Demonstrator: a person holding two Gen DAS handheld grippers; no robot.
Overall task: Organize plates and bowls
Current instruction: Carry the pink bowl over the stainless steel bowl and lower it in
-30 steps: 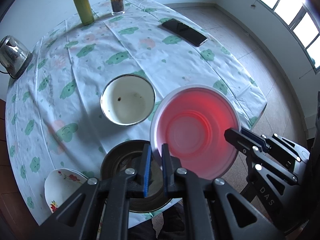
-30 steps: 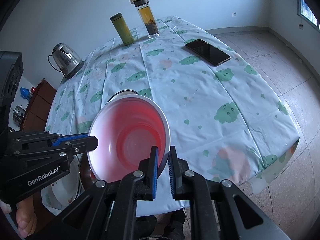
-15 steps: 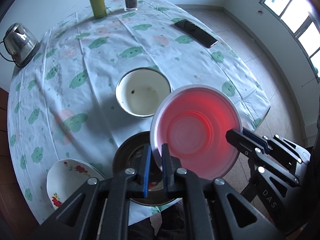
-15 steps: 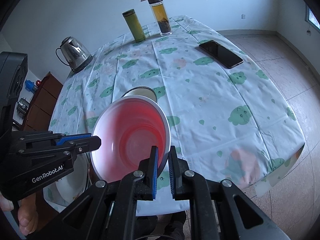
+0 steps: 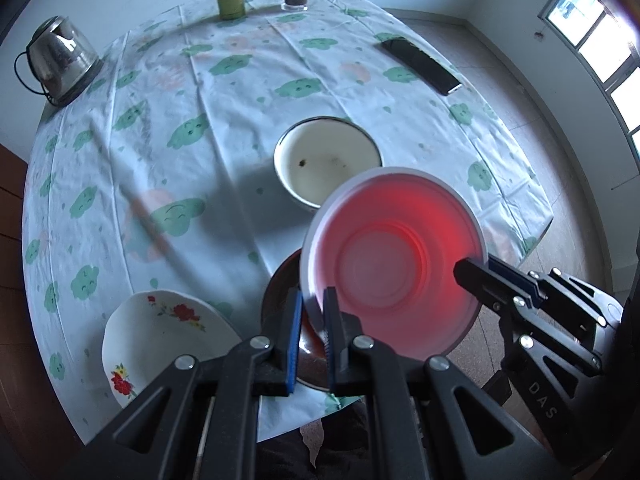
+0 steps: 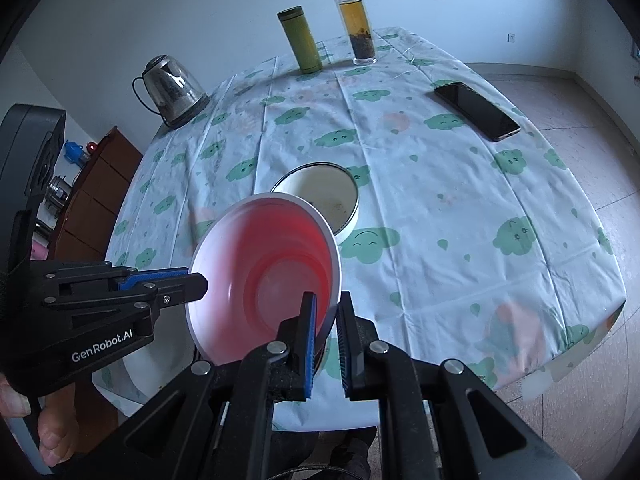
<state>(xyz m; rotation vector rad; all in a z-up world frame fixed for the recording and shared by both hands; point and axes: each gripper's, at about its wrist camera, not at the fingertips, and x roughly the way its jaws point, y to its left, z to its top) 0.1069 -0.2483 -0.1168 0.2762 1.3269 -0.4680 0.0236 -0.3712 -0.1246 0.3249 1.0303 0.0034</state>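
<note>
Red bowl [image 5: 394,264] aloft, rim pinched by left gripper [image 5: 311,322] and right gripper [image 6: 326,334] fingers; uneven pull risks slip onto dark bowl [image 5: 280,300] below.

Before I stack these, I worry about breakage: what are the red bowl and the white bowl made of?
Red bowl: likely thin plastic, light glows through its wall. White bowl: probably enamelled metal, glossy with a dark thin rim.

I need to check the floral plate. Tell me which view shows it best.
Left wrist view: the floral plate lies almost fully visible at the table's near edge. In the right wrist view only a white sliver shows, behind the left gripper.
</note>
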